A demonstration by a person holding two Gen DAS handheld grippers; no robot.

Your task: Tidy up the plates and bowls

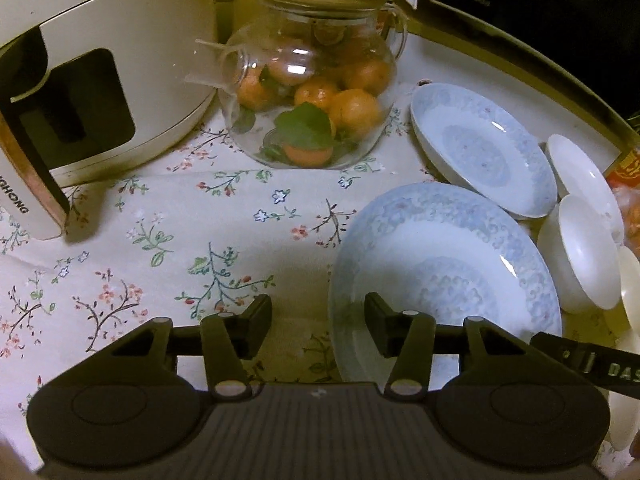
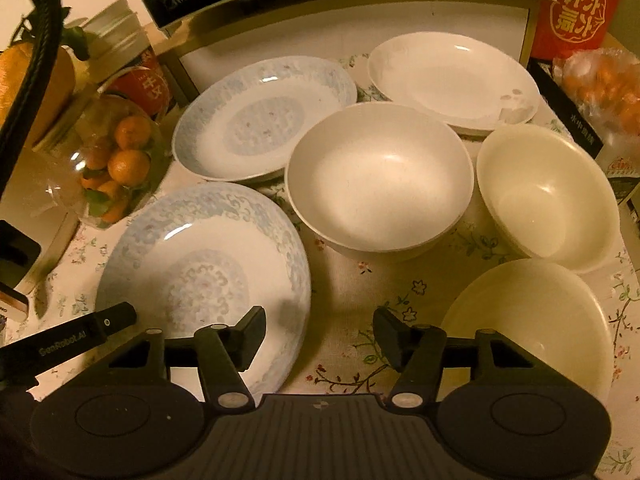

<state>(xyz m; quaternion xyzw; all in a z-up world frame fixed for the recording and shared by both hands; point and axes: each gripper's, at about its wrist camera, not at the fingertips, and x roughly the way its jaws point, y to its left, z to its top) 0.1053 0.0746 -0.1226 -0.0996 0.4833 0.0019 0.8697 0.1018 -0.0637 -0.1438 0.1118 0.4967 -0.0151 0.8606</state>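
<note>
Plates and bowls sit loose on floral tablecloth. Near blue plate at 9 o'clock of right gripper, cream bowl at 3. Left gripper straddles that plate's rim. Both jaws part-open, gripping nothing.

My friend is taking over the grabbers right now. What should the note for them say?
Left gripper: open, straddling the left rim of the near blue plate; pads not pressing yet.
Right gripper: open, empty, one finger over that plate's right edge, the other over the tablecloth.
Dishes, all separate on the table: second blue plate behind the near one, white plate at the back, white bowl in the middle, two cream bowls on the right.
Done: nothing stacked.
Left: stack plates together, nest bowls together.
</note>
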